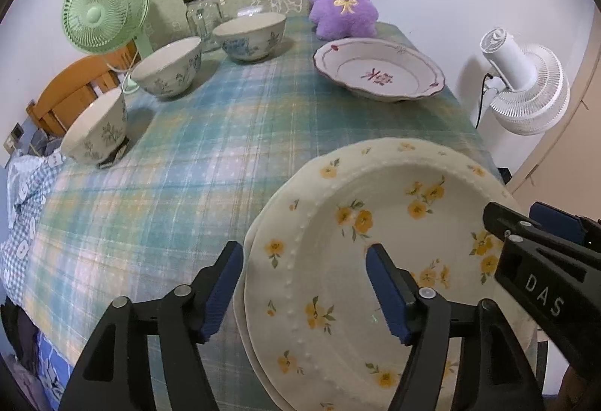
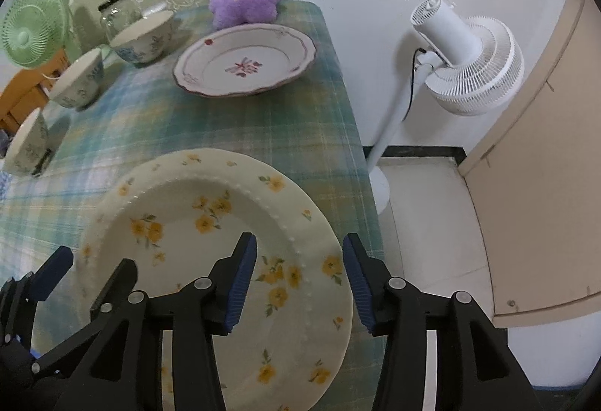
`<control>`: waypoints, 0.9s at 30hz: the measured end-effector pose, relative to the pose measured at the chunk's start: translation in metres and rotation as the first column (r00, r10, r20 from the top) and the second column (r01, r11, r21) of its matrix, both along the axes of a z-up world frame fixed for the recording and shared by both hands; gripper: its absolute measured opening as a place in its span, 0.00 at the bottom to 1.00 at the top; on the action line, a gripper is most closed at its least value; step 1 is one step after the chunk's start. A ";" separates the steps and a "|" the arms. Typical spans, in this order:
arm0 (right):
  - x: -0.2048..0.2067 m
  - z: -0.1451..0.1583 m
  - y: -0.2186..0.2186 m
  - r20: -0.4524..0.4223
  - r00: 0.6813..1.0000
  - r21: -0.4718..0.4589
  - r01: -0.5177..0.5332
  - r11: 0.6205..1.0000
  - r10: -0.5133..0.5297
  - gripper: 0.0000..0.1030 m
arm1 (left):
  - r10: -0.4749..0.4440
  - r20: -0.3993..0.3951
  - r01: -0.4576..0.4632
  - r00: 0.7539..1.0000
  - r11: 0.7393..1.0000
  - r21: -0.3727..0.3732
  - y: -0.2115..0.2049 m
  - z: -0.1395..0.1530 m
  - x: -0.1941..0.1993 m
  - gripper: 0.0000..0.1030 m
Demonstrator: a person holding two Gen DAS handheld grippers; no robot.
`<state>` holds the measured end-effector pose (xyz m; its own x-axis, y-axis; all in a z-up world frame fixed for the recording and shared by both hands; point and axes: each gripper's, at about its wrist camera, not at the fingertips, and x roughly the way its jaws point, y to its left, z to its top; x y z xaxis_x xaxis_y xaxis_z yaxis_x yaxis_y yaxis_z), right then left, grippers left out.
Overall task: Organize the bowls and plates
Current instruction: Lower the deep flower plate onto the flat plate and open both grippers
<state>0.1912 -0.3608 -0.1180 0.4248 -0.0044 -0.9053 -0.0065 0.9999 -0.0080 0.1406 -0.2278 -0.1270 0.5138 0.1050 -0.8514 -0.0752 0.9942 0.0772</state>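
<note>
A cream plate with yellow flowers (image 1: 375,208) (image 2: 195,208) lies at the near right of the plaid table, on top of a second plate whose rim shows under its left edge. My left gripper (image 1: 305,261) (image 2: 92,266) is open astride the plate's left rim, pads clear of it. My right gripper (image 2: 299,242) (image 1: 526,234) is open astride the right rim. A white plate with a red flower (image 1: 379,69) (image 2: 244,62) sits at the far right. Three floral bowls (image 1: 249,35) (image 1: 169,67) (image 1: 95,127) line the left side.
A purple plush toy (image 1: 342,3), a glass jar (image 1: 203,15) and a green fan (image 1: 101,7) stand at the table's back. A white standing fan (image 2: 462,62) is on the floor past the table's right edge (image 2: 357,148). A wooden chair (image 1: 71,88) is at the left.
</note>
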 end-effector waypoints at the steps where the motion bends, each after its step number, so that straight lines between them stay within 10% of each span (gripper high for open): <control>1: -0.001 0.003 0.001 0.005 1.000 0.001 -0.004 1.000 0.004 0.54 | -0.003 0.002 0.003 1.000 1.000 -0.005 0.000 0.003 0.000 0.75; 27: -0.028 0.127 0.039 0.196 0.980 0.043 0.021 0.999 -0.029 0.65 | -0.110 0.131 0.119 0.985 0.991 -0.064 0.033 0.110 -0.004 0.77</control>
<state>0.1633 -0.3222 0.0089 0.5945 0.0172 -0.8039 0.0166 0.9993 0.0337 0.1369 -0.1945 -0.0172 0.6232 -0.0194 -0.7818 0.0345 0.9994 0.0028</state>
